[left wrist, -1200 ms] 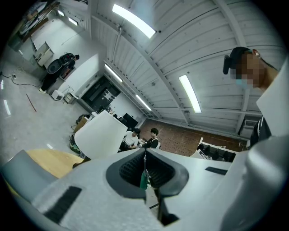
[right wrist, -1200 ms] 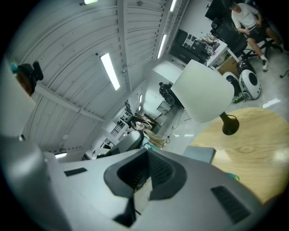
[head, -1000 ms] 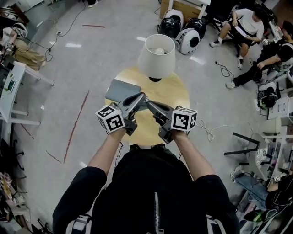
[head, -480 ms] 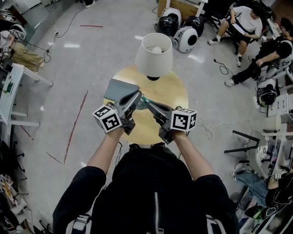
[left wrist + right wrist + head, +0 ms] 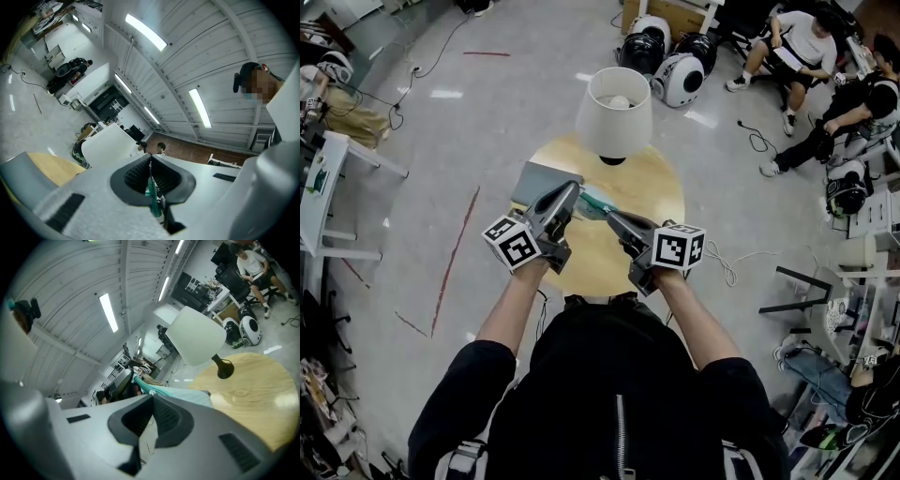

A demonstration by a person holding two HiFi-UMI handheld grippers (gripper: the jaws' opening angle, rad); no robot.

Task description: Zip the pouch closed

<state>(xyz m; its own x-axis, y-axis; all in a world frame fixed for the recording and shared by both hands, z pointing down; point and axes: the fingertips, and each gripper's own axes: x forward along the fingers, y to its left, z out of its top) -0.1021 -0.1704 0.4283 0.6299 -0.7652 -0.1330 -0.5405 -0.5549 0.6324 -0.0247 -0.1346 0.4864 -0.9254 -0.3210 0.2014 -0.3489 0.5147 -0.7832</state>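
Leftward travel of the left gripper has uncovered more of the slim teal fabric pouch, now stretched between both jaw tips above the round pale wooden table. Left jaws are clamped on its teal edge. Expect light, limp, slippery fabric, so grip at the zipper end and the opposite seam. Its long axis runs from jaw tip to jaw tip. The right gripper pinches the other end, jaws closed.

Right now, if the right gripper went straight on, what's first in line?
The teal pouch it grips, stretched ahead of the right gripper; beyond it probably the left gripper at the far end, depth unclear.
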